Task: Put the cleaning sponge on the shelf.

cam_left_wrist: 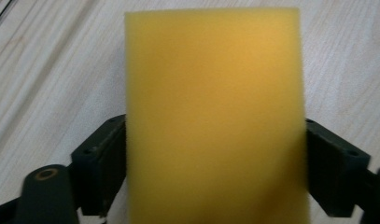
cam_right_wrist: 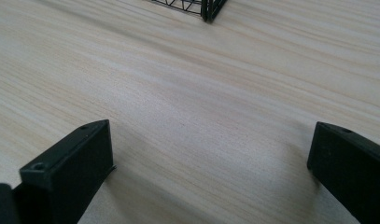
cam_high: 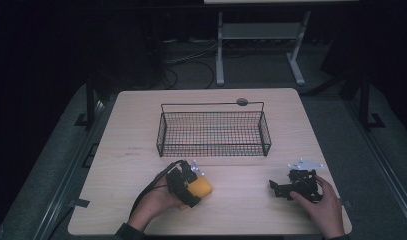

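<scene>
Left fingers: set against both long sides of the yellow sponge, grasping it
Right gripper: released, nothing between, over bare counter
Sponge, place: lying on the counter's near-left part, in front of the wire basket
Handling, judged: light, soft, will squash; grip mid-length across the narrow width, gently
Surface: pale wood grain, matt
Room: dark, a desk frame beyond

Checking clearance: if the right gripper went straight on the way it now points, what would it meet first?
Mostly bare table. In the right gripper view, the right gripper has open jaws with nothing between them, and only a corner of the wire basket shows ahead, near the centre line. It would probably meet that corner first, though depth is unclear.
</scene>
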`<state>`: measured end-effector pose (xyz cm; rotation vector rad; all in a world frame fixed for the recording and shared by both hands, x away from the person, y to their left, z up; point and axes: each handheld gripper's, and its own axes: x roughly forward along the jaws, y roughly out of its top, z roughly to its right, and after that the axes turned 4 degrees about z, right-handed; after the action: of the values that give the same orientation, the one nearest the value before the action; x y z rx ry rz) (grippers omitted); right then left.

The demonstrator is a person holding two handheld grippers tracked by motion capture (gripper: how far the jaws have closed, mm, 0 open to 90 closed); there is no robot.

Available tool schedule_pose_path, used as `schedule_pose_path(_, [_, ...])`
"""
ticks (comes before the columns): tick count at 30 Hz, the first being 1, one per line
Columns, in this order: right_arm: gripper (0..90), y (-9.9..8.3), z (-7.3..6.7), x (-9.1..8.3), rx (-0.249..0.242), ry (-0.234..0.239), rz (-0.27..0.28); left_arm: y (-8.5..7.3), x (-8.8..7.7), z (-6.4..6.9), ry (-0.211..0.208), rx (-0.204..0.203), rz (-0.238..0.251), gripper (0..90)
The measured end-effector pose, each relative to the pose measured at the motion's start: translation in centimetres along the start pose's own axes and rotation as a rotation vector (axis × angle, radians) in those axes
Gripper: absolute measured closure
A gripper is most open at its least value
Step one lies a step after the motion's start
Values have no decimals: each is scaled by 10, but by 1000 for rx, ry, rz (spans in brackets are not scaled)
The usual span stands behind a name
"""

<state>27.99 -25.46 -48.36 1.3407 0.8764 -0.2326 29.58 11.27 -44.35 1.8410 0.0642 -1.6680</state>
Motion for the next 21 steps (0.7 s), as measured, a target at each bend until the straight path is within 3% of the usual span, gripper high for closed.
schedule_pose_path(21, [0,0,0,0,1,0,-1,2,-8,-2,-25,-17,28,223])
